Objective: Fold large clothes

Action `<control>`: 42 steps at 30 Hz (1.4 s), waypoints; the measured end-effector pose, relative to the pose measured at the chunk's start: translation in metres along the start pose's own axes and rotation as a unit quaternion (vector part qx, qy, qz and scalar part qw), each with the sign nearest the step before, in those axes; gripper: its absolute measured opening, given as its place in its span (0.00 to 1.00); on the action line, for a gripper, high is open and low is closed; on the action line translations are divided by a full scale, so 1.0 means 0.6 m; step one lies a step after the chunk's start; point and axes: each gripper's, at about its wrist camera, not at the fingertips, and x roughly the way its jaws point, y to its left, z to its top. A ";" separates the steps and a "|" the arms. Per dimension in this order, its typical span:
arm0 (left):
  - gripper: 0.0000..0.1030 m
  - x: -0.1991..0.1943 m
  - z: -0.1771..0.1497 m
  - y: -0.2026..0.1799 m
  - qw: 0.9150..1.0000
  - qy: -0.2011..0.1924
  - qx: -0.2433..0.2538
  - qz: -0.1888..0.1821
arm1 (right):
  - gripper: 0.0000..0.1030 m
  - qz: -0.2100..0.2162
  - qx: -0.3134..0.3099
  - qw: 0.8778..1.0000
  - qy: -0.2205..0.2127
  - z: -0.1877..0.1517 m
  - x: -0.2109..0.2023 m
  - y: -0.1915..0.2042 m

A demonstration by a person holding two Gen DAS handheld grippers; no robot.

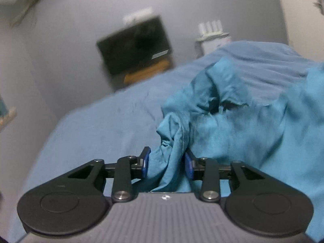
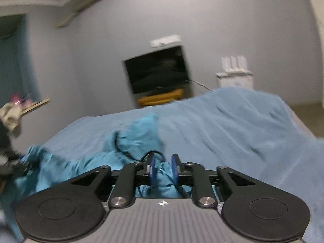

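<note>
Left gripper [image 1: 167, 165] clamped on bunched turquoise garment [image 1: 232, 125]; right gripper [image 2: 163, 167] clamped on same garment, above blue bedspread [image 2: 232, 121].

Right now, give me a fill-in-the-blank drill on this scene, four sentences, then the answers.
1. Both grippers grip a bunched teal ____.
2. The left gripper holds cloth between blue ____.
3. The garment hangs over a bed covered in a ____ blanket.
4. On the far wall hangs a dark ____, above a yellow stand.

Answers: garment; fingers; blue; screen
</note>
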 end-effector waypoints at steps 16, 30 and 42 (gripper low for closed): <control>0.73 -0.006 -0.176 0.112 0.976 0.097 -0.170 -0.092 | 0.66 0.002 0.017 0.993 0.117 -0.142 0.194 -0.053; 0.09 0.031 -0.168 0.104 0.988 0.048 -0.144 -0.026 | 0.04 -0.053 -0.081 0.995 0.014 -0.108 0.183 -0.001; 0.34 0.039 -0.189 0.045 0.992 0.050 -0.104 0.056 | 0.49 -0.132 -0.030 0.991 -0.001 -0.147 0.209 -0.014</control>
